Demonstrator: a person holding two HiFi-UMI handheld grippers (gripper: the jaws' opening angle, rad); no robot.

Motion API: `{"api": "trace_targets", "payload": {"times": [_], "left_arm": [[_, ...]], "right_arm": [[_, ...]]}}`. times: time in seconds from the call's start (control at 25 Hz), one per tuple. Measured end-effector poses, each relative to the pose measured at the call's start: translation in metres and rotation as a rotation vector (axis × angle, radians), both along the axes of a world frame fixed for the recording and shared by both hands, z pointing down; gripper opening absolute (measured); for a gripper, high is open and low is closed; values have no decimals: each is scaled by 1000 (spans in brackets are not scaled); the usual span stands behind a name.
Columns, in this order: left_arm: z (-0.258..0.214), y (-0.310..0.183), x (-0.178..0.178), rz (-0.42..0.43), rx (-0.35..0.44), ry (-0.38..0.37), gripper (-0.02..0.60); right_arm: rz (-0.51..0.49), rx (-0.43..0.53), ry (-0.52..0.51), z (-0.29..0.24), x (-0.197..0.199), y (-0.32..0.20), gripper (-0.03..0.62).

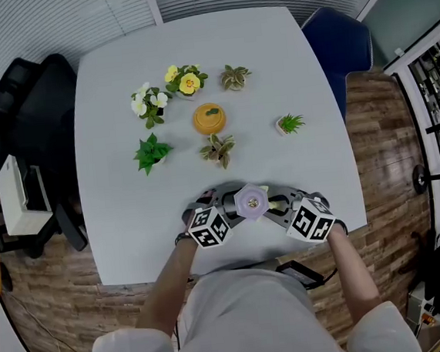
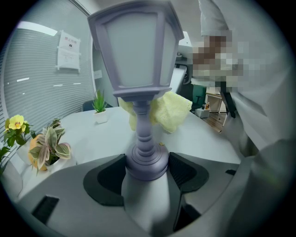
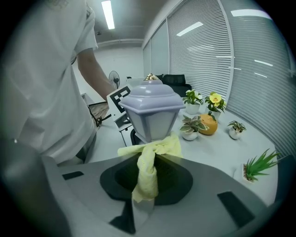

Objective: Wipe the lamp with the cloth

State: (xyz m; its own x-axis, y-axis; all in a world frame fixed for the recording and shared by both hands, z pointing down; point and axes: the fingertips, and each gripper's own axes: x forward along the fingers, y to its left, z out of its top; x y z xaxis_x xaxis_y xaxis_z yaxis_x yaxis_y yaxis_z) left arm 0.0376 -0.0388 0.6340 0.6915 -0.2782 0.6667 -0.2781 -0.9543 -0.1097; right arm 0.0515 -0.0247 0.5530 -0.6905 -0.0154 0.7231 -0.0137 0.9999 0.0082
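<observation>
At the near edge of the white surface point(image 1: 131, 218), right in front of the person, the lamp point(image 1: 251, 201) stands upright. It is a small lilac lantern on a turned stem and a round foot. The left claw point(image 2: 147, 169) has its jaws closed on that foot, a pad pressing on either side. That looks the right place to hold it: the foot is the broadest, sturdiest part, while the stem is thin and the pale panes of the head look easy to scuff or crack. I'd judge it light, stiff, smooth and rather top-heavy, so it would likely tip or twist under a hard push without that hold. The right claw point(image 3: 147, 183) is clamped on the cloth point(image 3: 148, 173) — a soft yellow rag pinched into a twisted rope, its free end bunched against the underside of the lantern head beside the stem. Limp as it is, it should fold round the corners readily. Small potted plants point(image 1: 153, 152) sit well apart, farther back.
</observation>
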Motion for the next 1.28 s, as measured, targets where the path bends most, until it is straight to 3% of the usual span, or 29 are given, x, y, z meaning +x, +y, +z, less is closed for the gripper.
{"api": "trace_targets", "payload": {"times": [0.96,1.28], "left_arm": [[-1,0,0,0,-1,0,304],[0,0,0,1,-1,-1,304]], "right_arm": [[60,-54,-32,5,-11,-9,67],[59,-37,26,19,-9,-11,67]]}}
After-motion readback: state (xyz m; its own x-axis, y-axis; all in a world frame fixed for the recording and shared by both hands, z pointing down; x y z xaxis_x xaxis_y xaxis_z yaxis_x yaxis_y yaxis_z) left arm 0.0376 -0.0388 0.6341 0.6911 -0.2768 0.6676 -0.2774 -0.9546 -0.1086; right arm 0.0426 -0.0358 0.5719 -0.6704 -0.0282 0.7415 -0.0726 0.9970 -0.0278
